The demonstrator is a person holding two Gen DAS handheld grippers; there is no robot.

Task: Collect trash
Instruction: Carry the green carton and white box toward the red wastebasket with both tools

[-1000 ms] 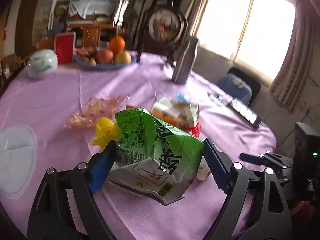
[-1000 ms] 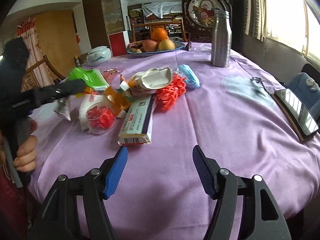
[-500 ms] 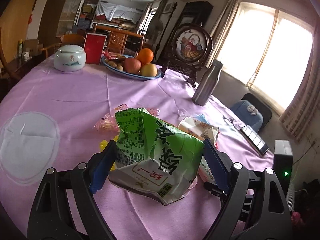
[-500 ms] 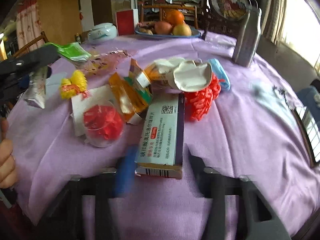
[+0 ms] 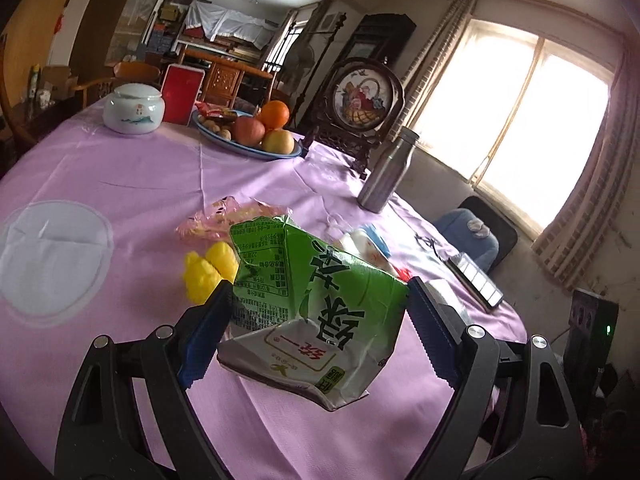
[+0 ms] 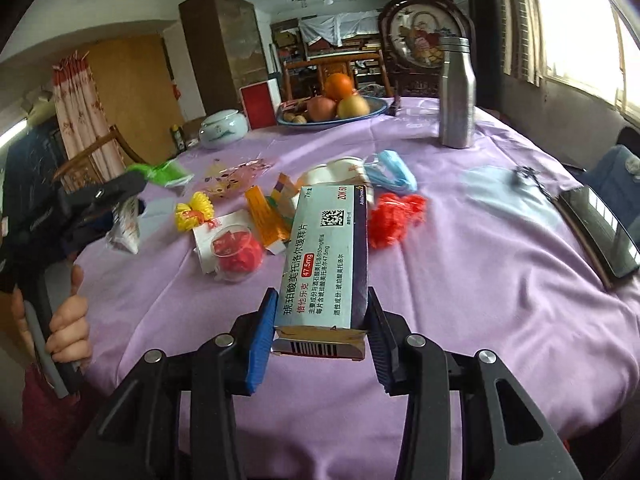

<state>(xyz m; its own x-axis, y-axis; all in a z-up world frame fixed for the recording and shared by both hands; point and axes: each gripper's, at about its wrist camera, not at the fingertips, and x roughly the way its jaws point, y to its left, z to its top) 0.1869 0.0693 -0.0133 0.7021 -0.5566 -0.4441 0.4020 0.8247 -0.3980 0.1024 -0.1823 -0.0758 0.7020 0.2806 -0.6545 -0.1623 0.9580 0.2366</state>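
- Between the blue pads of the left gripper (image 5: 318, 326) sits a crumpled green drink carton (image 5: 308, 308), clamped at both sides and lifted clear of the purple-clothed worktop (image 5: 140, 184) — the left wrist view shows its printed face and dented base close up.
- From the right wrist view the same left gripper (image 6: 132, 196) appears side-on at the left edge, with only a green corner and a pale end of the carton (image 6: 160, 172) showing, and the person's hand (image 6: 66, 324) wrapped around its handle.
- Closed on the near end of a blue-grey medicine box (image 6: 326, 256), the right gripper (image 6: 320, 332) holds it with the far end tilted up off the cloth; this box and gripper cannot be made out in the left view.
- Only the right view lays out the rest of the trash: a clear cup with red scraps (image 6: 236, 252) on white paper, an orange wrapper (image 6: 266, 218), a red plastic tuft (image 6: 394, 218), a blue face mask (image 6: 390, 170) and a yellow tuft (image 6: 194, 210).
- Left view hides most of that behind the carton — the yellow tuft (image 5: 208, 270) and a pink-patterned wrapper (image 5: 218, 220) peek out.
- Both views share the far side: a fruit plate (image 5: 248, 140), a steel bottle (image 5: 386, 172) and a white lidded jar (image 5: 134, 109).
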